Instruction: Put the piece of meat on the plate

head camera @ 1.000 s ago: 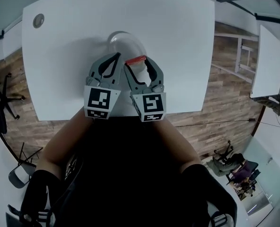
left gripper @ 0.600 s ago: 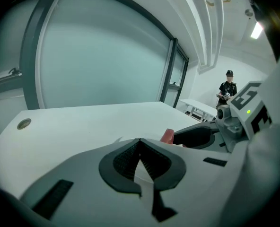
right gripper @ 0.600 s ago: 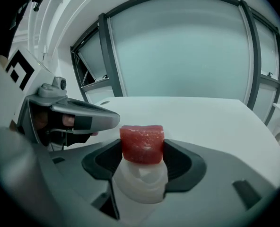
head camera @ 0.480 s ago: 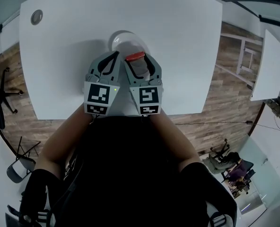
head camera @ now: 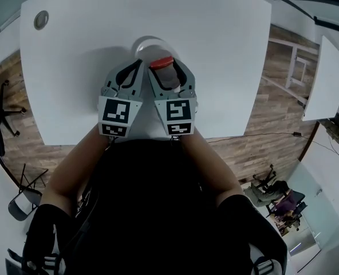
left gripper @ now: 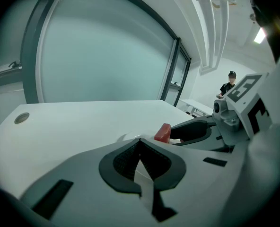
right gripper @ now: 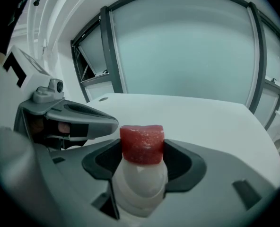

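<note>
Your right gripper (right gripper: 141, 156) is clamped on the piece of meat (right gripper: 141, 138), over the near edge of the plate (head camera: 142, 43); it looks light and slightly soft, so pinch its flat sides gently, while your left gripper (left gripper: 140, 148) sits closed and empty beside the plate.

meat (right gripper: 141, 143): red grainy block on a pale rounded lower part; clamped upright between the jaws of the right tongs (right gripper: 141, 161); in the head view it sits over the plate's near side, contact not clear | plate (head camera: 148, 43): white, round, flat on the white worktop (head camera: 215, 39), near half covered
</note>
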Tool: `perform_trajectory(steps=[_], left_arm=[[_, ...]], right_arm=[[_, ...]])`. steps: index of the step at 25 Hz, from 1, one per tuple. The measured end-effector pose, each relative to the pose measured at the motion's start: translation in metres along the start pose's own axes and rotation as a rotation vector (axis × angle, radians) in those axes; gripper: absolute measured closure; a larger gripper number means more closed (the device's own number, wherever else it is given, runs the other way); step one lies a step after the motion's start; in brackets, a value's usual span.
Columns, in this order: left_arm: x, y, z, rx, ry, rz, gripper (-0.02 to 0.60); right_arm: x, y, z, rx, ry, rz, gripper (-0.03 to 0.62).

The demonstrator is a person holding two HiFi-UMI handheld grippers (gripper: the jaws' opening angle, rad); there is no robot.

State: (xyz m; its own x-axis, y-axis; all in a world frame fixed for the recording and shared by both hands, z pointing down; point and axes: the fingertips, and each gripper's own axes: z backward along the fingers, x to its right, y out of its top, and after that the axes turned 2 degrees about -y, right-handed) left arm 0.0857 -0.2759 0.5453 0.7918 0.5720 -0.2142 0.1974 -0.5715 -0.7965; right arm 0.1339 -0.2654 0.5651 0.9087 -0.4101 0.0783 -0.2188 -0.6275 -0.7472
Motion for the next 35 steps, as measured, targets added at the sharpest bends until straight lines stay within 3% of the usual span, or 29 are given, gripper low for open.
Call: perform_trajectory(steps=[4, 12, 22, 30, 35], left_arm=[[-0.003, -0.001, 0.000, -0.001, 0.002, 0.007, 0.580], [-0.005, 0.001, 0.002, 0.006, 0.011, 0.008, 0.580], [-0.004, 0.006, 0.008, 0.019, 0.030, -0.002, 0.580], [0.004, 0.019, 0.024, 0.062, 0.061, -0.037, 0.580], [0.010, 0.029, 0.039, 0.101, 0.087, -0.060, 0.580]], right_arm=[[-0.001, -0.002, 0.000, -0.063, 0.015, 0.043, 0.321], [0.003, 0.002, -0.014, -0.062, 0.003, 0.019, 0.321], [-0.006, -0.010, -0.020, -0.152, 0.071, 0.044, 0.321], [-0.003, -0.001, -0.007, -0.106, 0.068, 0.080, 0.321], [-0.005, 0.016, 0.014, -0.023, 0.075, 0.055, 0.321]])
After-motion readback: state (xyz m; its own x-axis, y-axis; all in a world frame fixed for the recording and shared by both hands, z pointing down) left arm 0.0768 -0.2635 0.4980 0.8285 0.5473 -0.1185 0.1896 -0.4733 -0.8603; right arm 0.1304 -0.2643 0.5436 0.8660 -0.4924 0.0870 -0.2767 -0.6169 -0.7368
